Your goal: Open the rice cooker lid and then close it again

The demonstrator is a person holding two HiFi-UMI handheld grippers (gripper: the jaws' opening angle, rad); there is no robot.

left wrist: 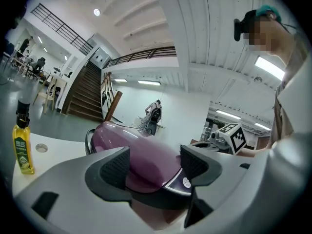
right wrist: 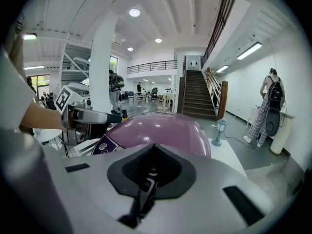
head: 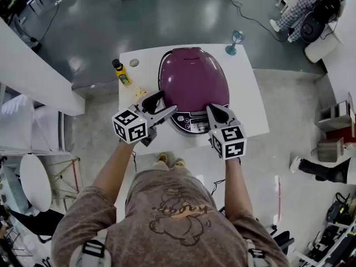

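Head view: the closed rice cooker (head: 192, 77) lies ahead of us; our left gripper (head: 161, 106) gapes at its front-left, our right gripper (head: 219, 114), pinched together, at its front-right.

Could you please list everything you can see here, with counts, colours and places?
Table: one, white, centre.
Rice cooker: one, purple, closed, on the table.
Bottle: one, yellow, table's far left edge.
Disc: one, pale, beside the bottle.
Goblet: one, bluish, table's far right corner.
Bystander: one, checked trousers, far right.
Left gripper: one, grey, jaws apart at the cooker's front left.
Right gripper: one, grey, jaws together at the cooker's front right.
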